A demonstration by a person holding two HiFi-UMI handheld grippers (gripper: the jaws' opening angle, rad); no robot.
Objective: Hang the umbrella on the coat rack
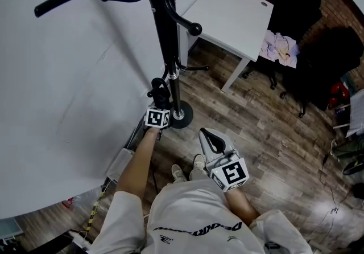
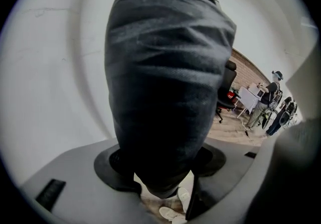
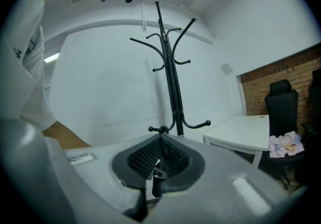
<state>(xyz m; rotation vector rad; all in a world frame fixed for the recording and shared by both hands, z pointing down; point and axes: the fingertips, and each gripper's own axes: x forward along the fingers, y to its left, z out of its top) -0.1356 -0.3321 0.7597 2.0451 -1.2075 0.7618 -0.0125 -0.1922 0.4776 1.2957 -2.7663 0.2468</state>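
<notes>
The black coat rack point(image 1: 165, 36) stands against the white backdrop, its round base point(image 1: 183, 116) on the wood floor. In the right gripper view the coat rack point(image 3: 173, 87) rises straight ahead, with low hooks near its foot. My left gripper point(image 1: 160, 103) is low beside the pole, shut on the folded dark umbrella point(image 1: 161, 91). In the left gripper view the umbrella point(image 2: 165, 87) is a dark fabric bundle that fills the space between the pads of the left gripper point(image 2: 163, 170). My right gripper point(image 1: 212, 141) hangs near my body, pads together and holding nothing; the right gripper point(image 3: 159, 142) points at the rack.
A white table point(image 1: 234, 15) stands right of the rack. Black office chairs point(image 1: 297, 3) stand beyond it, one bearing a pale cloth point(image 1: 279, 46). The curved white backdrop point(image 1: 68, 87) fills the left. My shoes point(image 1: 189, 169) are just behind the rack's base.
</notes>
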